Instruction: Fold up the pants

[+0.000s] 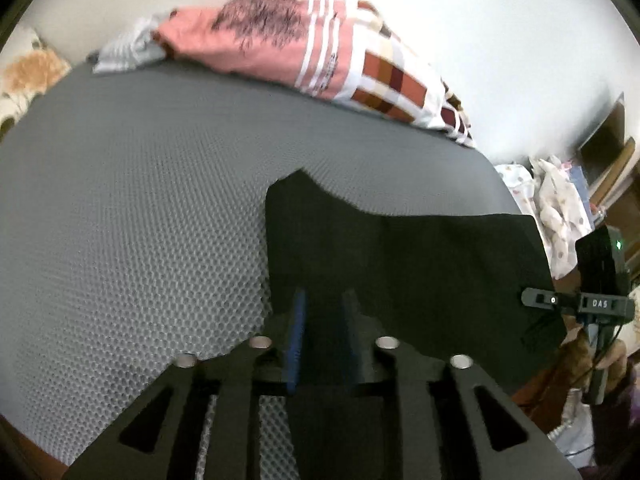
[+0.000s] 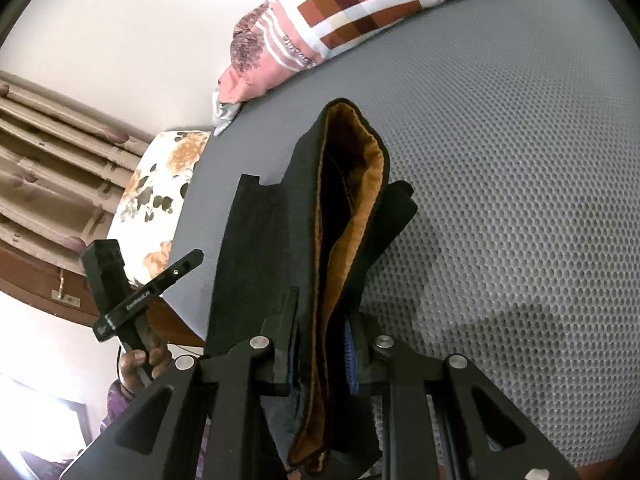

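The black pants (image 1: 408, 264) are held up over a grey mesh mattress (image 1: 132, 208). My left gripper (image 1: 322, 300) is shut on the black fabric near one edge. In the right wrist view the pants (image 2: 256, 248) hang in folds, and the waistband with its orange-brown lining (image 2: 340, 240) runs between the blue-padded fingers. My right gripper (image 2: 320, 320) is shut on that waistband. The right gripper also shows at the right edge of the left wrist view (image 1: 540, 300), and the left gripper at the left of the right wrist view (image 2: 192, 260).
A pink and checked pillow (image 1: 320, 52) lies along the far side of the mattress by a white wall. A floral cushion (image 2: 160, 188) sits at the mattress corner. Clutter of cloth and bags (image 1: 556, 208) lies beyond the mattress's right edge.
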The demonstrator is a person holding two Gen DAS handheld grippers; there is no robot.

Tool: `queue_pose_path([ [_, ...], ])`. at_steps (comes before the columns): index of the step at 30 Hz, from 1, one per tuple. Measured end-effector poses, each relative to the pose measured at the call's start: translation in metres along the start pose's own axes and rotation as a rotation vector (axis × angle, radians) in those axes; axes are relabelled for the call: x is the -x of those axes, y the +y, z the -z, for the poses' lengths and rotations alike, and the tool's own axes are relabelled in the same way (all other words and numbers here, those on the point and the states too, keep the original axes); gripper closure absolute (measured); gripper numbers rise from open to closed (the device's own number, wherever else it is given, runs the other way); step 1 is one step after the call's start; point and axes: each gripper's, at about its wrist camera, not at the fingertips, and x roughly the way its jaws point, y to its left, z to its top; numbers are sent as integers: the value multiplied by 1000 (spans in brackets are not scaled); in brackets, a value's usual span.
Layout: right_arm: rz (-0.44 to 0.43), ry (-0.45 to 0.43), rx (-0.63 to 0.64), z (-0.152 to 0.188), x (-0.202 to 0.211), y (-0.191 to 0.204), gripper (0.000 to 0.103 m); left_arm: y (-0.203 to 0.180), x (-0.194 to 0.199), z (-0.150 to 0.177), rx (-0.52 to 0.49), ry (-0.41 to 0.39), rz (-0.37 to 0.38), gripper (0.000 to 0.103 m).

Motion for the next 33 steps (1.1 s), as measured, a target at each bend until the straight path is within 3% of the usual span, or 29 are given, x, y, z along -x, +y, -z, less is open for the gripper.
queue_pose_path([
  [1,6,-1,5,1,0,-1,85,4,-5,-1,8,24,15,50],
  [4,-1,-2,-3,3,0,-7,85,10,-17,-5,15,60,57,36],
  [7,1,-1,-9,6,0,-14,85,12,-39,-7,32,156,134,33],
  [9,-7,0,-21,8,0,-19,85,11,-53,-6,10,210,129,32],
  [11,-15,-1,-26,10,1,-23,85,5,-58,-6,-21,220,194,29],
  [14,-23,6,-16,10,0,-27,84,-4,-62,-8,-38,208,218,28],
  [17,-24,27,-17,9,-6,-37,82,-21,-63,-2,-105,169,159,43],
  [19,-53,34,-69,11,-12,-49,81,-23,-62,2,-107,139,106,72],
  [22,-98,13,-113,13,-13,-57,83,-22,-57,5,-67,100,94,77],
  [24,-108,-6,-93,14,-8,-50,84,-31,-48,10,-115,70,55,80],
  [33,-223,-35,-72,-6,0,-11,84,-40,-7,4,-141,-43,-27,81],
])
